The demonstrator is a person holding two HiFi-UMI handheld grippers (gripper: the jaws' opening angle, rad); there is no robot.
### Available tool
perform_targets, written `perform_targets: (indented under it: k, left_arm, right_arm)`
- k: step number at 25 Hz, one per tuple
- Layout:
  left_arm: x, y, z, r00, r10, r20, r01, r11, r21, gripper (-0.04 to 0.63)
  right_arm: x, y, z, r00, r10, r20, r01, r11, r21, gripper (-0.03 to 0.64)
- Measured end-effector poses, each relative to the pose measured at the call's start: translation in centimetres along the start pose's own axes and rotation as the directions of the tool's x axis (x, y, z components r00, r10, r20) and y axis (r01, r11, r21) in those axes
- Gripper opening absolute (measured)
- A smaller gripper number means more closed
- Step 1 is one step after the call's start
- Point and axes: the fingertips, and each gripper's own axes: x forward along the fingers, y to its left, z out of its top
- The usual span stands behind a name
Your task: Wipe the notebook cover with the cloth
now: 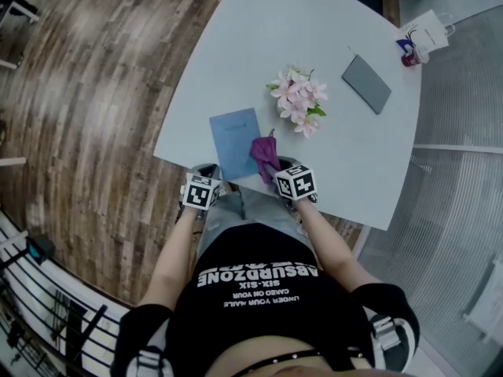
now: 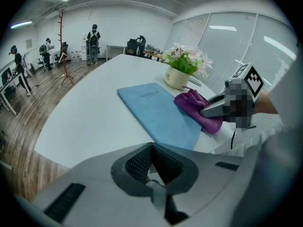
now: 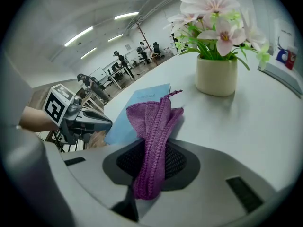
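Observation:
A light blue notebook [image 1: 235, 140] lies flat near the front edge of the white table [image 1: 259, 45]; the left gripper view shows the notebook [image 2: 158, 113] too. My right gripper [image 1: 275, 171] is shut on a purple cloth [image 1: 264, 151], which sticks out of its jaws just right of the notebook's near corner. In the right gripper view the cloth [image 3: 154, 136] hangs folded between the jaws, with the notebook [image 3: 137, 109] behind it. My left gripper [image 1: 211, 175] is shut and empty at the table's edge, just left of the notebook's near end.
A white pot of pink flowers [image 1: 298, 99] stands right of the notebook. A grey tablet [image 1: 366, 83] lies at the far right, a small white paper bag [image 1: 422, 34] beyond it. Wood floor lies left of the table. People stand far off [image 2: 93, 41].

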Motion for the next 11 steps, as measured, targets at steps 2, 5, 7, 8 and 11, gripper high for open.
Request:
perform_targets:
  k: [2,5,7,8,11]
  left_arm:
    - [-0.01,0.00,0.02,1.000,-0.002,0.000,0.002,1.000,0.003,0.015]
    - [-0.02,-0.03,0.14,1.000,-0.007,0.005,0.007,1.000,0.007,0.015]
    - [-0.08,-0.08,0.24,1.000,-0.012,0.006,0.012,1.000,0.006,0.015]
    - [-0.11,-0.11,0.25,1.000,-0.014,0.007,0.014,1.000,0.004,0.015]
    - [-0.05,-0.11,0.20,1.000,-0.020,0.010,0.020,1.000,0.004,0.015]
  right_arm:
    - [0.01,0.02,0.05,1.000,0.001,-0.003,-0.001,1.000,-0.003,0.092]
    - [-0.01,0.06,0.10,1.000,-0.007,-0.011,0.007,1.000,-0.013,0.092]
    - [0.01,0.08,0.15,1.000,-0.015,-0.016,0.014,1.000,-0.023,0.092]
    - [0.03,0.09,0.17,1.000,-0.018,-0.017,0.017,0.999,-0.028,0.092]
    - [0.06,0.13,0.17,0.999,-0.027,-0.019,0.026,0.999,-0.039,0.092]
